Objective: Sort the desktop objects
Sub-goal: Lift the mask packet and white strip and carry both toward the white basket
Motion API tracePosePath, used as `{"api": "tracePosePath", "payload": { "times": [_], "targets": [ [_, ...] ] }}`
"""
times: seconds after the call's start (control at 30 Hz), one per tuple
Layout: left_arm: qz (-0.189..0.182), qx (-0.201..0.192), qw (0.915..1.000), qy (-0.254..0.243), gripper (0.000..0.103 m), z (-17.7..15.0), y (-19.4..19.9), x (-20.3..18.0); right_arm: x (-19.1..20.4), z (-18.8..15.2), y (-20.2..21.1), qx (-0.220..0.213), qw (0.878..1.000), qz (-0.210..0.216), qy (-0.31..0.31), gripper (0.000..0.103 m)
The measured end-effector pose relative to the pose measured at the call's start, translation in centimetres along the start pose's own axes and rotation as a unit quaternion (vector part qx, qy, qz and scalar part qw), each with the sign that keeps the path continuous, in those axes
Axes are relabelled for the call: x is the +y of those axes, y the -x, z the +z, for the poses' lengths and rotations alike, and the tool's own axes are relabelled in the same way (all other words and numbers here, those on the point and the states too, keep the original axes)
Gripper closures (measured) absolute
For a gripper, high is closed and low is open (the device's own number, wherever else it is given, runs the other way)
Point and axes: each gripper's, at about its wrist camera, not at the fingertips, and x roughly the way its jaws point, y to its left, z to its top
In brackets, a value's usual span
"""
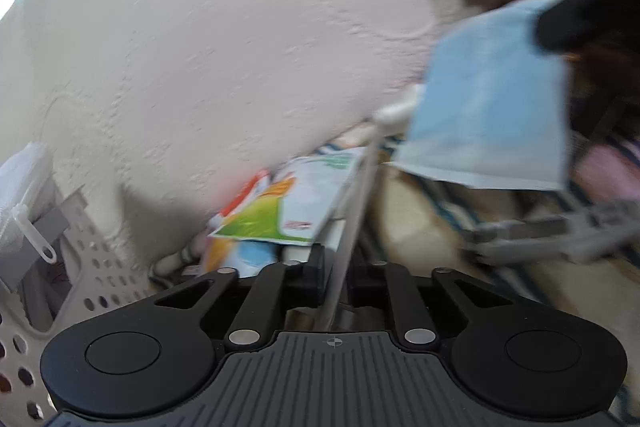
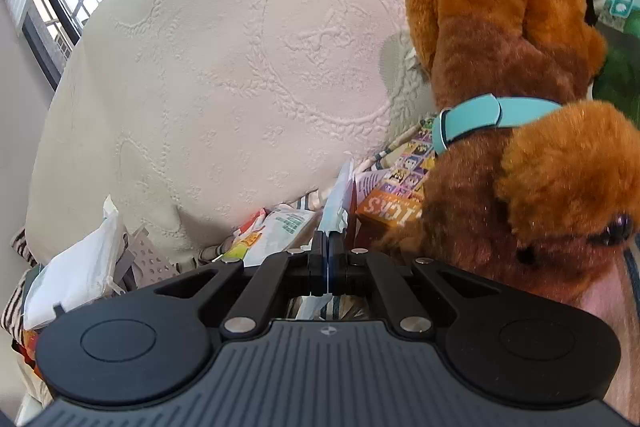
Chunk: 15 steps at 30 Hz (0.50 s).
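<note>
Left wrist view shows the left gripper (image 1: 335,277) with its jaws drawn together on a thin white stick (image 1: 352,223) that runs up between them to a rounded white top, well blurred. Just right of that stick hangs a pale blue packet (image 1: 492,107), its upper corner pinched by the right gripper (image 1: 560,23), which is dark and out of focus here. Below lie a green and white pouch (image 1: 296,199) and, at the left edge, a pink basket with holes (image 1: 100,279) holding a white plastic bag (image 1: 24,195). Right wrist view has the right gripper (image 2: 328,267) clamped on the same blue packet (image 2: 336,203), seen edge-on as a thin blue sheet between the closed jaws. Close on the right sits a brown plush dog (image 2: 512,131) with a teal collar (image 2: 480,115) (its head nearly against the gripper body). Behind it lies an orange picture box (image 2: 400,195), and a cream embossed bedspread (image 2: 224,59) fills the background.
</note>
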Motion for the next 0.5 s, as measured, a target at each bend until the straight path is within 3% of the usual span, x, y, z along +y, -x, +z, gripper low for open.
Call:
{"api": "tracePosePath", "payload": {
  "times": [0.07, 0.23, 0.5],
  "targets": [
    [0.004, -0.008, 0.9999, -0.008, 0.101, 0.1, 0.3, -0.3, 0.1, -0.1, 0.4, 0.000, 1.000, 0.000, 0.001, 0.103],
    [-0.016, -0.018, 0.9988, 0.043, 0.103, 0.7, 1.0, 1.5, 0.4, 0.2, 2.1, -0.008, 1.000, 0.001, 0.010, 0.103],
    [-0.018, -0.061, 0.9967, 0.051, 0.103, 2.6, 4.6, 2.2, 2.0, 0.7, 4.4, -0.024, 0.999, 0.014, 0.017, 0.103]
  ]
}}
